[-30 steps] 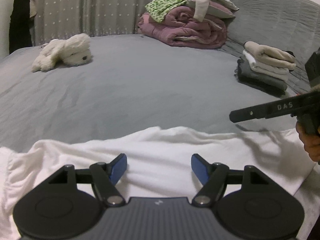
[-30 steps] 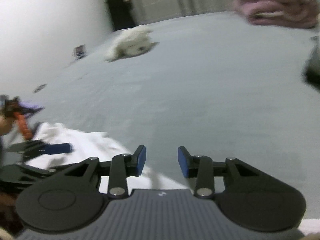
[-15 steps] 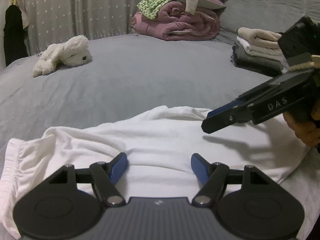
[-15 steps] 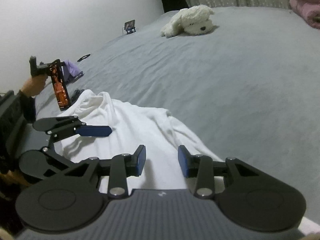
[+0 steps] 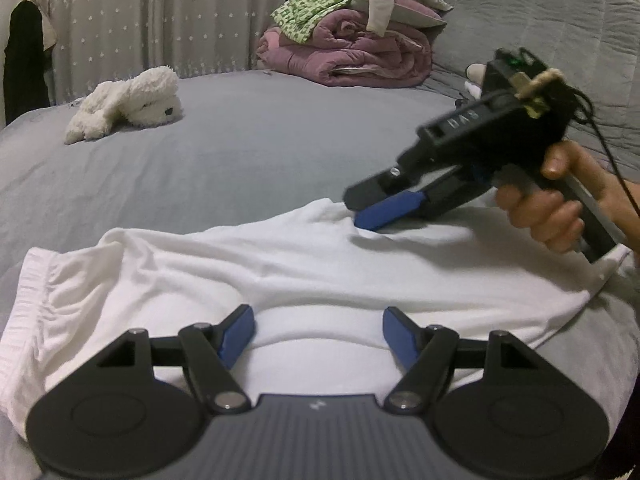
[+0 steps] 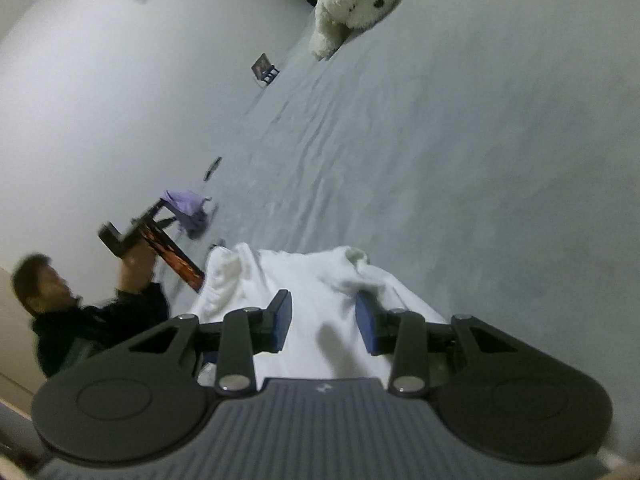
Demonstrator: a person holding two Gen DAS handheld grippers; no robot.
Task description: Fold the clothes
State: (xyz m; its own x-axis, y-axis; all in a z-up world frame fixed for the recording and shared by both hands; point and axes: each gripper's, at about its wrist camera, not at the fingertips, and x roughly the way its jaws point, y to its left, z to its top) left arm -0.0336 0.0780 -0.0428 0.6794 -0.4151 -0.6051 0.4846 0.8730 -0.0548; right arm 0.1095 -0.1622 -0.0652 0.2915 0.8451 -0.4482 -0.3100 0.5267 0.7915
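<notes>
Fabric fills the near part of your left wrist view: the white garment (image 5: 320, 264) lies spread across the grey bed (image 5: 248, 160), its gathered band at the near left and its far edge bunched into a small peak right of centre. Your left gripper (image 5: 318, 330) hovers low over the near part of the cloth with its jaws wide apart and nothing between the blue pads. From the right, your right gripper (image 5: 384, 206) comes in tilted downward, its blue tip at that far peak of the garment; from this side you cannot tell whether the pads press on cloth. Your right hand (image 5: 552, 208) is wrapped around its handle. Only this view shows the far side of the bed: a white plush toy (image 5: 128, 104) at the far left, a heap of pink bedding and loose clothes (image 5: 352, 36) at the far middle, and a dotted curtain (image 5: 140, 16) behind.

Your right wrist view is rolled and slightly blurred. It shows the right gripper (image 6: 322, 326) with jaws partly apart, over the white garment (image 6: 304, 280), no cloth clamped between the pads. Only here do you see the person (image 6: 80, 304) at the near left, the raised left hand (image 6: 138, 262), a purple cloth (image 6: 188, 210) beyond it, and the plush toy (image 6: 356, 4) from another side.
</notes>
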